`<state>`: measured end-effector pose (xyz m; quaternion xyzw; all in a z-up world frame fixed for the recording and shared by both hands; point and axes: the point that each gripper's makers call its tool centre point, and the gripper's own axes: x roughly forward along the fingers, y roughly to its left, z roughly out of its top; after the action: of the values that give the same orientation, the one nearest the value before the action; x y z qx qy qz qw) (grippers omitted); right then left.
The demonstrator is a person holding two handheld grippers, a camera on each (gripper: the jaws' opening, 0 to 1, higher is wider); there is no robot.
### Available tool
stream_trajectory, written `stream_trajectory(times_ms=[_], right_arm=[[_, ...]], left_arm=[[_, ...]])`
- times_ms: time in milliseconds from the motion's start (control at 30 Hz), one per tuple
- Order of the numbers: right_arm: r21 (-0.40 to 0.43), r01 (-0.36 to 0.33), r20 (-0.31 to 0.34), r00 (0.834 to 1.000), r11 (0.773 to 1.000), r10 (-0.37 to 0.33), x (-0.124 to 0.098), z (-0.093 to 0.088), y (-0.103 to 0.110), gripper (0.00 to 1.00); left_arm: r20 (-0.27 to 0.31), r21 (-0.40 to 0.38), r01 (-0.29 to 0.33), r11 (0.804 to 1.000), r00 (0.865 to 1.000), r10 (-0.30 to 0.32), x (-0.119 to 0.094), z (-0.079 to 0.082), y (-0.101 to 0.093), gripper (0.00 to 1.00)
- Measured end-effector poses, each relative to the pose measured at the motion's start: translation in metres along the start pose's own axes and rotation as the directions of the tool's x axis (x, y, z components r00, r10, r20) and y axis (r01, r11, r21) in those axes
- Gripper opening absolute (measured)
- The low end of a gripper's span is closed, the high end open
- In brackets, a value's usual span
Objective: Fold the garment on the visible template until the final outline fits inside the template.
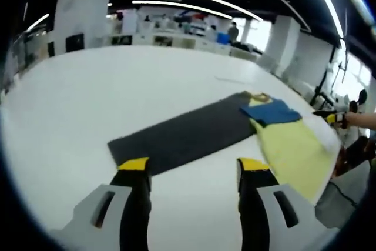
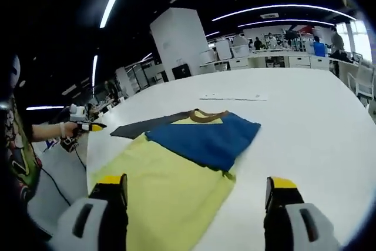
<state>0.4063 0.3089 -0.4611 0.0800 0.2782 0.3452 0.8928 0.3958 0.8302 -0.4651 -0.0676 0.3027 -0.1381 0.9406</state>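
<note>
Left gripper view looks along the left tongs (image 1: 193, 166), whose two black jaws with yellow tips stand wide apart and hold nothing, raised above the white surface (image 1: 76, 104). Just beyond the tips lies the dark grey template (image 1: 182, 133), a long flat rectangle running away toward the right. At its far right end the garment (image 1: 294, 148) rests partly on the template and partly on the bare surface, reaching the surface's edge; it is pale yellow, with a blue part (image 1: 271, 111) folded over at the end near a brown collar. Past that edge, at the right of this view, a person's hand (image 1: 336, 117) shows with a yellow-tipped tool. Right gripper view shows the right tongs (image 2: 196, 187), likewise spread open and empty, with the yellow cloth of the garment (image 2: 170, 192) lying flat between and ahead of the jaws. Farther on, the blue part (image 2: 205, 136) lies across the yellow, with the brown collar (image 2: 207, 114) behind it, and a strip of the template (image 2: 144, 126) pokes out at the left. A thin paper strip (image 2: 234, 96) lies on the surface (image 2: 305, 121) beyond. Desks and white pillars stand in the distance.
</note>
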Motion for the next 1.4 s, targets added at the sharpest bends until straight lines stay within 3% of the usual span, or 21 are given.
stream_trajectory(times_ms=[100,233,367,500,667,700,800,933,1033,1067,1400], right_arm=[[-0.002,0.001,-0.008,1.000,1.000,-0.001,-0.003,-0.007,0.004,0.99],[0.026,0.005,0.004,1.000,1.000,-0.005,-0.010,-0.012,0.009,0.98],[0.046,0.005,0.012,1.000,0.999,-0.006,-0.014,-0.017,0.016,0.97],[0.069,0.004,0.020,1.000,0.998,-0.005,-0.019,-0.023,0.023,0.97],[0.101,0.018,0.029,0.999,0.995,-0.021,-0.025,-0.030,0.027,0.95],[0.108,0.019,0.031,0.999,0.994,-0.023,-0.027,-0.032,0.028,0.94],[0.123,0.032,0.019,0.999,0.992,-0.035,-0.032,-0.040,0.029,0.94],[0.146,0.049,0.032,0.998,0.988,-0.055,-0.041,-0.045,0.029,0.92],[0.154,0.065,0.031,0.997,0.986,-0.071,-0.045,-0.048,0.028,0.89],[0.151,0.066,0.033,0.997,0.986,-0.072,-0.046,-0.048,0.029,0.89],[0.167,0.074,0.036,0.996,0.983,-0.081,-0.051,-0.049,0.031,0.86]], left_arm=[[-0.009,-0.031,-0.029,0.999,1.000,0.028,0.002,-0.005,0.017,0.54],[-0.014,-0.129,-0.061,0.990,0.998,0.060,0.003,-0.013,0.036,0.52],[-0.044,-0.138,-0.097,0.986,0.995,0.091,0.005,-0.025,0.050,0.49],[-0.039,-0.221,-0.111,0.969,0.994,0.105,0.008,-0.033,0.057,0.43],[-0.046,-0.258,-0.141,0.956,0.990,0.133,0.011,-0.040,0.063,0.33],[-0.022,-0.269,-0.137,0.954,0.991,0.136,0.012,-0.036,0.064,0.31],[-0.018,-0.304,-0.134,0.943,0.991,0.135,0.012,-0.036,0.064,0.27],[-0.018,-0.337,-0.118,0.934,0.993,0.119,0.014,-0.039,0.064,0.14],[0.016,-0.442,-0.079,0.894,0.995,0.096,0.015,-0.037,0.060,0.00],[0.017,-0.470,-0.075,0.879,0.995,0.094,0.014,-0.037,0.059,0.00],[0.023,-0.447,-0.078,0.891,0.995,0.099,0.014,-0.030,0.061,0.00]])
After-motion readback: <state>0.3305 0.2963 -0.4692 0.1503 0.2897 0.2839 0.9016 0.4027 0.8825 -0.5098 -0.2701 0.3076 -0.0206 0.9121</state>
